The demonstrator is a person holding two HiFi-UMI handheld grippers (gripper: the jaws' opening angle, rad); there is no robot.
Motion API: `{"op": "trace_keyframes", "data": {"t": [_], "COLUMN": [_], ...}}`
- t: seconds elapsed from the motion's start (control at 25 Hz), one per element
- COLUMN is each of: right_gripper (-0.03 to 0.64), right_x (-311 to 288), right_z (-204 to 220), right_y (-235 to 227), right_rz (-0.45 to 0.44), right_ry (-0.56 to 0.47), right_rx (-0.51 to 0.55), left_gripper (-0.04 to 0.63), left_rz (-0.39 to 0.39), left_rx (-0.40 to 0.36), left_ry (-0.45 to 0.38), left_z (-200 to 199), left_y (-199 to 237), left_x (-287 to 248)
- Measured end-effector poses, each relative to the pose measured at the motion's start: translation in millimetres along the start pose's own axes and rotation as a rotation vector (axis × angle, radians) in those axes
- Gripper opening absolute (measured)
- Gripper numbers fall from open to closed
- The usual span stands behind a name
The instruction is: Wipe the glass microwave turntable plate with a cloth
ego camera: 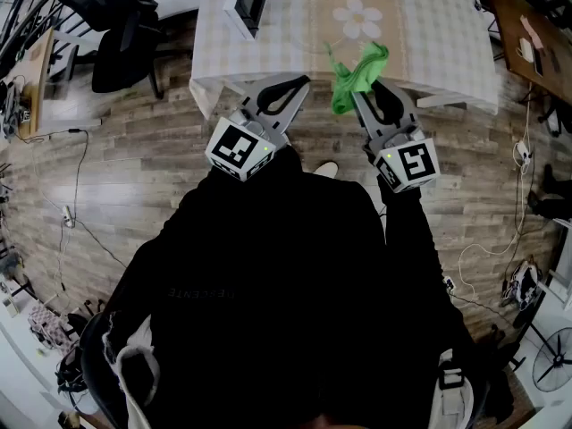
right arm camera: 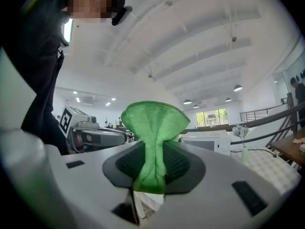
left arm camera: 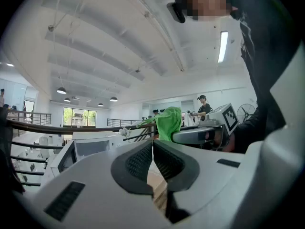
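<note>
Floor (ego camera: 134, 177): wood planks filling the left and right of the head view, with cables trailing across them
Person (ego camera: 268, 275): dark top, taking up the lower middle of the head view
Tabletop (ego camera: 438, 34): checked covering with a flower print, along the top edge of the head view
Microwave (ego camera: 248, 0): white, on the tabletop at top centre-left
Left gripper (ego camera: 302, 82): centre of the head view, just below the tabletop's edge, its pads closed on each other with nothing between them
Right gripper (ego camera: 359, 95): just right of the left one, clamped on the cloth
Cloth (ego camera: 359, 71): green, bunched, fanning out above the right gripper's pads, over the tabletop's near edge
</note>
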State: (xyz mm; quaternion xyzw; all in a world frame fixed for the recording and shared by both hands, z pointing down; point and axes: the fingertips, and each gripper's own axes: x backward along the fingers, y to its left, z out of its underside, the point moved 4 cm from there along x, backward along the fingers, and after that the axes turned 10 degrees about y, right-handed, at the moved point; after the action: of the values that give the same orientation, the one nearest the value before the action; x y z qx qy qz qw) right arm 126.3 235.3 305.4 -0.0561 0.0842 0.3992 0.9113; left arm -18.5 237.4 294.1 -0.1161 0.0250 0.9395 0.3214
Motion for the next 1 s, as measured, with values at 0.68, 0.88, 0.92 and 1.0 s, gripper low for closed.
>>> {"op": "trace_keyframes", "data": {"t": [0.68,0.88,0.92,1.0], "right_gripper": [0.129,0.129,0.13,0.13], "right_x": [22,14,10,3], "right_z": [3,6,6,7], "right_y": [3,-4,-5,-6], "right_rz": [-0.046,-0.056,-0.058,-0.062], "right_ry": [-0.002,0.022,0.028,0.039], "right_rx": [-0.008,-0.014,-0.013,-0.014], "left_gripper": [0.023,0.023,0.023,0.023], "left_rz": [-0.069,-0.085,-0.085,-0.082], "left_rx": [-0.002,0.011,0.012,0.015], "left_ry": [0.016,0.027,0.027,0.027], "left_z": [3,3,4,4], "left_y": [-19,-6,-3,2], "left_x": [12,12,11,8]}}
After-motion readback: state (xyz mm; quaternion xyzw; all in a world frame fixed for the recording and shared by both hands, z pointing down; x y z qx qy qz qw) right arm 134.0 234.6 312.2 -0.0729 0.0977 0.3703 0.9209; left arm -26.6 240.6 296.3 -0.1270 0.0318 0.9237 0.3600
